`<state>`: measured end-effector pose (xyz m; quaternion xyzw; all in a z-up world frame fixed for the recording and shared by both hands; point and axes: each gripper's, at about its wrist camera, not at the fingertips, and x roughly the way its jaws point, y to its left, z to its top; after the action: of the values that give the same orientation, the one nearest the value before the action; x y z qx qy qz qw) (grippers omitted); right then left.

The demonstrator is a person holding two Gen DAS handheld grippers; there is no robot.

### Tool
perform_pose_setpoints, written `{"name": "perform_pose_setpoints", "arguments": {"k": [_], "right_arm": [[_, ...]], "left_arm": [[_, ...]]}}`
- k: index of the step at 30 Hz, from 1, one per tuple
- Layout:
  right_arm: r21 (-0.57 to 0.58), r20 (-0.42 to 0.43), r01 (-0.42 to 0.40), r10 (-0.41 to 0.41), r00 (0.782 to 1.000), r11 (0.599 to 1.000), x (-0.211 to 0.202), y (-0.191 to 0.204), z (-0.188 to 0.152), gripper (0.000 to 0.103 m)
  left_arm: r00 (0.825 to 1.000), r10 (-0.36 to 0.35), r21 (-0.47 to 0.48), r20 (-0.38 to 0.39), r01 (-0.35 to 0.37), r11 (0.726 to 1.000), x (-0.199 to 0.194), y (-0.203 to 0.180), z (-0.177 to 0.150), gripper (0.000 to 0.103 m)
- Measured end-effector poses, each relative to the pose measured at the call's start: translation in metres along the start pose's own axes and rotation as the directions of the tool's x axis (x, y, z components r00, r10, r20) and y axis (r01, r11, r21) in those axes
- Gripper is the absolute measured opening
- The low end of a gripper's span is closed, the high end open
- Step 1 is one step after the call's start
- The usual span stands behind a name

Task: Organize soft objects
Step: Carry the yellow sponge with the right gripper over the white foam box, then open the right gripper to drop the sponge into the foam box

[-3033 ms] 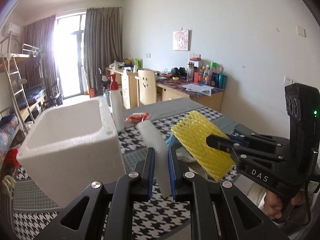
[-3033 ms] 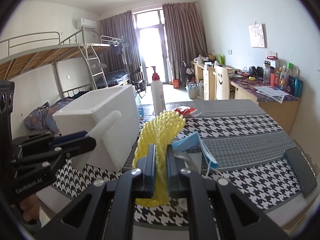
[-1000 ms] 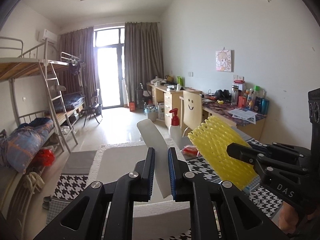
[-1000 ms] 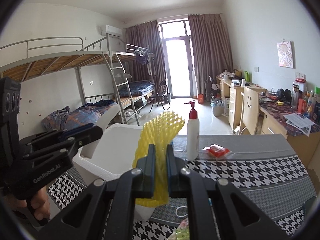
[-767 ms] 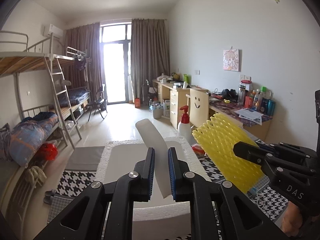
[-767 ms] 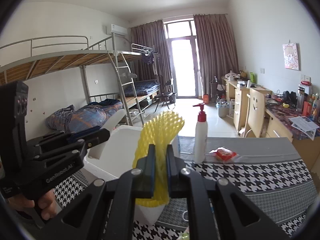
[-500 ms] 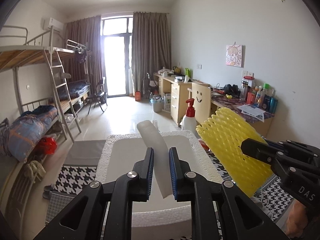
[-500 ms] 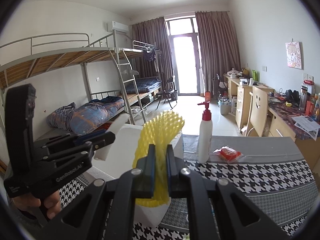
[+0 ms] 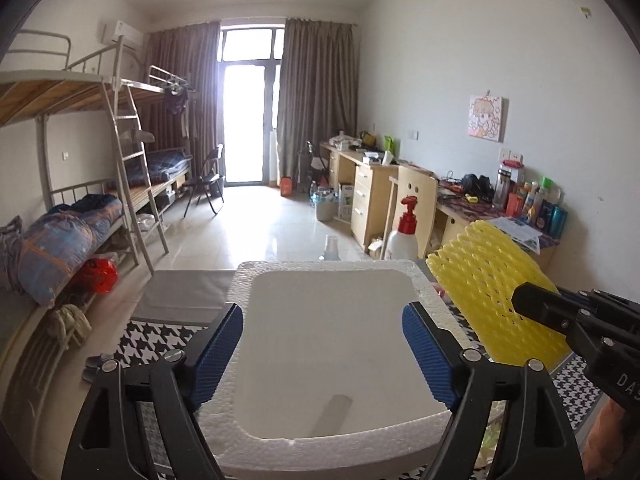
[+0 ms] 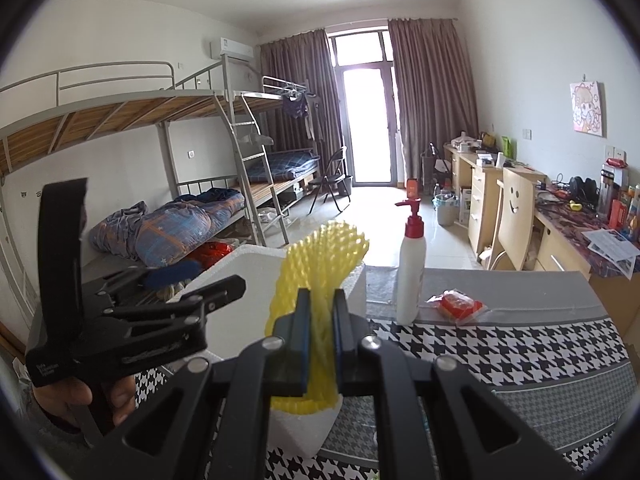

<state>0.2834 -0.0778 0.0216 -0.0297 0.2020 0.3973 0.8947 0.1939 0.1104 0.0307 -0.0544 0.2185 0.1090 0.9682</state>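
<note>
The left gripper (image 9: 322, 344) hangs over the open white foam box (image 9: 428, 292), its blue-padded fingers (image 9: 216, 350) spread wide; its jaws have just been opening and nothing sits between them now. Down on the pale floor of the box, near the front wall, lies a greyish-white strip (image 9: 334, 414) that looks like a foam sheet, though it shows too faintly to be sure. Just to the right, the right gripper (image 10: 320, 336) is clamped tight on a piece of yellow foam netting (image 10: 320, 256), which stands up out of the closed fingers and fans out at the top; from the left wrist view the same netting (image 9: 492, 292) hangs beside the right rim of the box, not inside it. The box rests on a tabletop (image 10: 520, 356) covered with a black-and-white houndstooth cloth with grey panels. Beyond the box stands a white pump bottle (image 10: 412, 276) with a red top, upright, and just beside it on the cloth lies a small red packet (image 10: 456, 304) in clear wrap. A hand (image 10: 80, 396) grips the handle of the left gripper at the lower left of the right wrist view.
</note>
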Motion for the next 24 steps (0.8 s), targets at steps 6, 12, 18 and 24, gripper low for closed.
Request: {"name": "perform_pose_setpoints", "arguments": {"k": [6, 12, 18, 24], "right_arm": [[-0.009, -0.007, -0.009, 0.009, 1.000, 1.000, 0.004, 0.006, 0.003, 0.012], [-0.025, -0.015, -0.021, 0.020, 1.000, 0.999, 0.009, 0.014, 0.005, 0.012], [-0.036, -0.013, -0.039, 0.038, 0.999, 0.999, 0.014, 0.021, 0.008, 0.012], [-0.037, -0.029, -0.056, 0.055, 0.998, 0.998, 0.023, 0.025, 0.010, 0.012]], "left_arm": [[0.999, 0.043, -0.006, 0.027, -0.043, 0.999, -0.008, 0.009, 0.000, 0.090], [0.995, 0.074, -0.023, 0.068, -0.073, 0.997, -0.020, 0.020, 0.000, 0.098], [0.994, 0.085, -0.027, 0.071, -0.083, 0.996, -0.020, 0.028, -0.002, 0.099], [0.990, 0.111, -0.037, 0.089, -0.108, 0.993, -0.029, 0.036, -0.008, 0.102]]}}
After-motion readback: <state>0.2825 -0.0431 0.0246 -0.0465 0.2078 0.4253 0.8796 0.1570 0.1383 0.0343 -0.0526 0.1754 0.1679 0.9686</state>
